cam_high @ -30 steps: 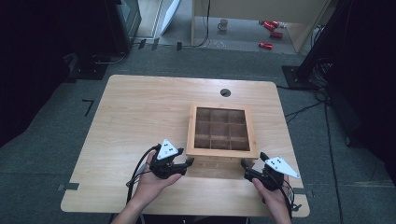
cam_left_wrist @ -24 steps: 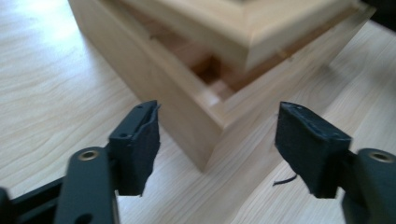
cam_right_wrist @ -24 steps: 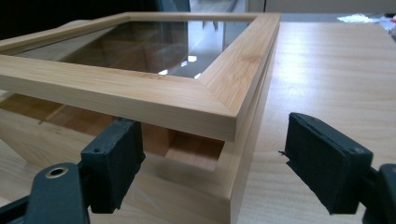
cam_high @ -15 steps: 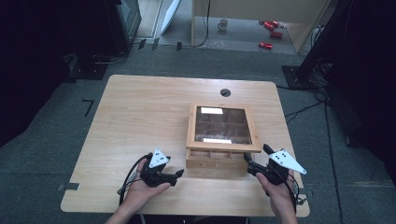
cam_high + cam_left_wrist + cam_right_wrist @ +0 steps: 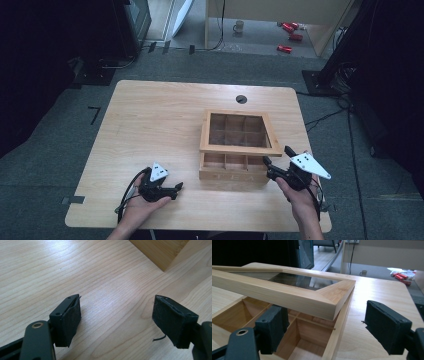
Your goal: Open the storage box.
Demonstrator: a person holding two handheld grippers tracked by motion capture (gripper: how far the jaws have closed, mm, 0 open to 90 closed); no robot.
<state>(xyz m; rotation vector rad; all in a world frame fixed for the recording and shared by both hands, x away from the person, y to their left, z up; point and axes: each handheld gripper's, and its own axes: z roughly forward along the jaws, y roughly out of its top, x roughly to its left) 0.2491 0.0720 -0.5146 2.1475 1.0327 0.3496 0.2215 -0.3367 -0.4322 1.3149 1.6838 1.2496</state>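
At the lower left of the high view, the left gripper [image 5: 176,189] lies low over the counter [image 5: 150,120], held in the person's left hand [image 5: 142,207], its fingers [image 5: 68,320] pointing toward the right of the frame. They have just been opening and now stand spread with only bare wood between them; in the left gripper view a corner of the wooden tea box [image 5: 160,251] shows at the upper right, apart from them.

Right of centre in the high view sits the wooden tea box [image 5: 232,167], roughly square, its front face toward the bottom of the frame. Its glass-paned lid [image 5: 240,131] is hinged along the far edge and raised at the front, so the front row of compartments shows beneath it.

At the lower right, the right gripper [image 5: 275,161], in the right hand [image 5: 300,192], points toward the upper left at the box's front right corner. In the right gripper view its fingers [image 5: 273,326] stand spread either side of that corner, one inside a compartment, under the tilted lid [image 5: 287,293]; whether they touch the wood I cannot tell.
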